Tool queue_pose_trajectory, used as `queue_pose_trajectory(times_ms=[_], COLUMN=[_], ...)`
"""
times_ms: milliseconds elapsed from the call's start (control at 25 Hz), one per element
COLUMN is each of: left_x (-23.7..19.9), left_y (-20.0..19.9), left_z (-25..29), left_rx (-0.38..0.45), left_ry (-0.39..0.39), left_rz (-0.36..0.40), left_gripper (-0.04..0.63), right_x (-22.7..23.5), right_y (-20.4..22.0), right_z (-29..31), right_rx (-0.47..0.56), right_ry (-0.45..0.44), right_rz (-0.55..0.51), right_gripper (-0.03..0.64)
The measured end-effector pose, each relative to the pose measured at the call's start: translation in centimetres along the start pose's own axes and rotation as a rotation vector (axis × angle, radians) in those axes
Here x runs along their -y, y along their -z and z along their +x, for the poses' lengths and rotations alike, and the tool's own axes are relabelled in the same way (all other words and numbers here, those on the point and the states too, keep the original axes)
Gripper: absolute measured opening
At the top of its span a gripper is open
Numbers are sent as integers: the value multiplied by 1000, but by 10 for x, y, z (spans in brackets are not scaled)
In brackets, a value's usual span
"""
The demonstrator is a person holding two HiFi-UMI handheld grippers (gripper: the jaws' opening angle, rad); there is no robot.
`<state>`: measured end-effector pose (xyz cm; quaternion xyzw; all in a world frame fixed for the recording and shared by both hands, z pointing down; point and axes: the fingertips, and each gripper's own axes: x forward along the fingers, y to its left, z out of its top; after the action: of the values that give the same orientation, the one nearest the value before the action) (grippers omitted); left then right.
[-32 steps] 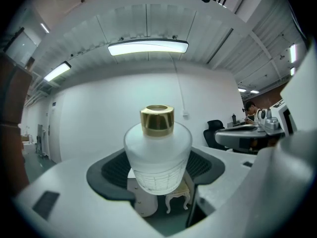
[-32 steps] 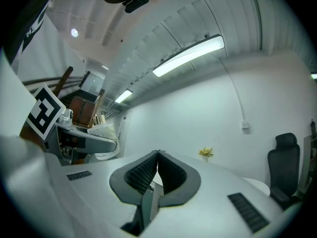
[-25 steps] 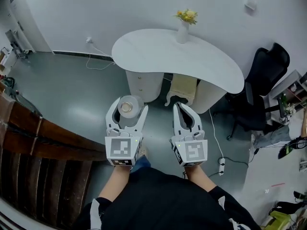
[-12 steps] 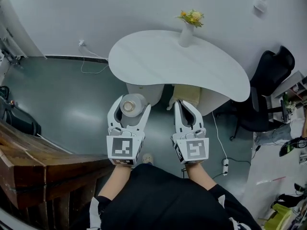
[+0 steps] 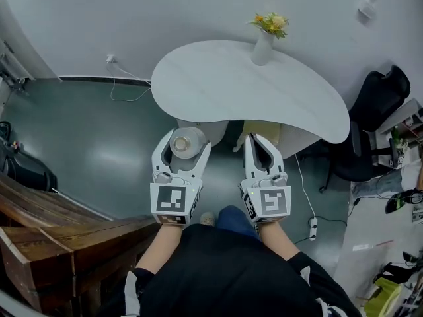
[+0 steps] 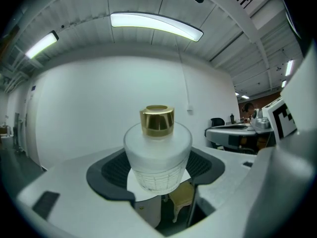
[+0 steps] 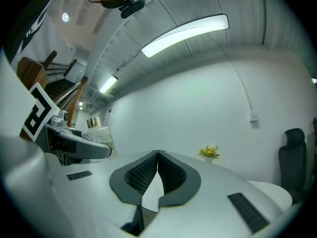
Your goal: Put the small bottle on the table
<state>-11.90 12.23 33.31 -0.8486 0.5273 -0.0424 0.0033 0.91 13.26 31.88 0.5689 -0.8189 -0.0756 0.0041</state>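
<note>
A small frosted white bottle (image 5: 186,142) with a gold cap sits upright between the pads of my left gripper (image 5: 184,146), which is shut on it. In the left gripper view the bottle (image 6: 157,155) fills the gap and its gold cap (image 6: 157,120) points up. My right gripper (image 5: 262,146) hangs beside the left one with its jaws touching at the tips and nothing in them. Both are held above the floor, just short of the near edge of the white curved table (image 5: 218,84). The closed right gripper (image 7: 157,155) shows in its own view too.
A white vase with yellow flowers (image 5: 266,39) stands at the table's far edge. A black office chair (image 5: 373,114) is at the right, dark wooden stairs (image 5: 46,236) at the lower left. A power strip and cable (image 5: 310,226) lie on the grey floor.
The table has come closer as the person walked toward it; both grippers stay side by side, the left still shut on the bottle.
</note>
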Motion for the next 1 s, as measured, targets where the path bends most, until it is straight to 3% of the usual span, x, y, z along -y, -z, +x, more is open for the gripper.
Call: queue_pose_trajectory(times_ms=[560,1000], left_x=[-26,-57], left_y=[6,2], left_z=[51,145], left_rx=[-1,-1], left_ry=[-1,-38], left_rz=[-1,-5], left_gripper=[333,333], right_x=[13,60], right_y=[6,21], right_z=[58,156], right_rx=[13,13], right_ry=[-35,-102], right_rz=[-6,-17], right_gripper=[23,23])
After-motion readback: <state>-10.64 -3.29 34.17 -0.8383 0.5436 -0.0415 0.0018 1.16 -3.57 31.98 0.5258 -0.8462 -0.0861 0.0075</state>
